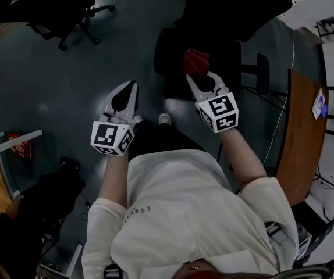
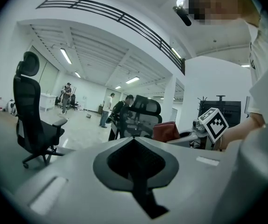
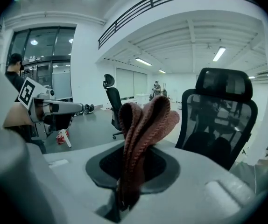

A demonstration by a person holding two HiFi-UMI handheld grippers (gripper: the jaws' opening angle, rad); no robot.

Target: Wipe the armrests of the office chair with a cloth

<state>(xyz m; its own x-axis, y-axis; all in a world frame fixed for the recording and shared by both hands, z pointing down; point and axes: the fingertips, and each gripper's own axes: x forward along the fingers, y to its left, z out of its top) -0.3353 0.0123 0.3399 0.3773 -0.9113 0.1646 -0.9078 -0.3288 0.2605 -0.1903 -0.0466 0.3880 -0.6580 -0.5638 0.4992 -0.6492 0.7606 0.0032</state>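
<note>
The left gripper [image 1: 130,92] is held out ahead of the person's left side, jaws pressed together on nothing, with open grey floor [image 1: 50,80] around it. To its right, the right gripper [image 1: 201,78] reaches further forward, jaws pinching a folded red cloth [image 1: 195,61] that hangs above the seat of the black office chair [image 1: 170,54]. The armrest [image 1: 262,73] lies right of the cloth, apart from it. Beyond it runs a wooden desk [image 1: 301,132].

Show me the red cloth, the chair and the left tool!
cloth [image 3: 142,129], right gripper view, on its folded middle.
office chair [image 3: 218,125], right gripper view, on its mesh backrest.
left tool [image 1: 133,86], head view, at its closed tips.
</note>
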